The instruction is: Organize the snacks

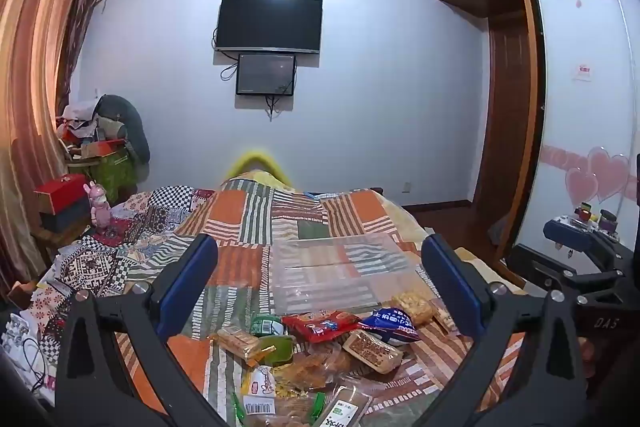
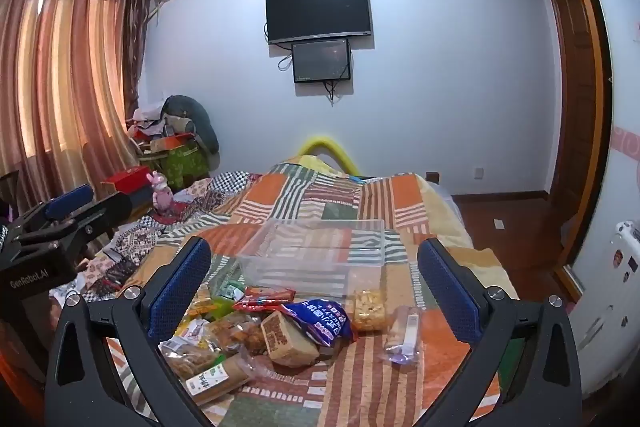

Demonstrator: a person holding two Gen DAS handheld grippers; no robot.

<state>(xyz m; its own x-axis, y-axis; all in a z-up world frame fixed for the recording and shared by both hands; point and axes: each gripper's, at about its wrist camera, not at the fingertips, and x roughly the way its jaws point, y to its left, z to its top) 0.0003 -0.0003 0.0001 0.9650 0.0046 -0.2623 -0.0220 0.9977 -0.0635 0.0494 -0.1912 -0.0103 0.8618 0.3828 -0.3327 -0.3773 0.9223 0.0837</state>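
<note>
**Both grippers spread wide above a heap of snacks on the bed**

At the far left hang striped curtains (image 2: pixel 60 67), with a red box (image 1: pixel 60 193) and a pink toy rabbit (image 1: pixel 98 205) beside the bed. The left gripper (image 1: pixel 320 279) hovers over the patchwork bedspread (image 1: pixel 256 227), its blue-padded fingers (image 1: pixel 188 287) spread as far apart as they go and gripping nothing.

Between and below those fingers lies the snack pile (image 1: pixel 312 347): a green packet (image 1: pixel 268 325), a red packet (image 1: pixel 324 325), a blue bag (image 1: pixel 390 323), a brown block-shaped pack (image 1: pixel 372 345) and a bag of yellowish puffs (image 1: pixel 412 305). Just behind the pile, touching its far edge, sits a clear plastic bin (image 2: pixel 316 255), open at the top and empty.

The right gripper (image 2: pixel 314 281) is likewise fully spread and holds nothing; a single pale wrapped bar (image 2: pixel 404 335) lies apart to the right of the heap. On the back wall hangs a dark television (image 2: pixel 318 11), and a wooden wardrobe (image 1: pixel 504 75) stands at the far right.
</note>
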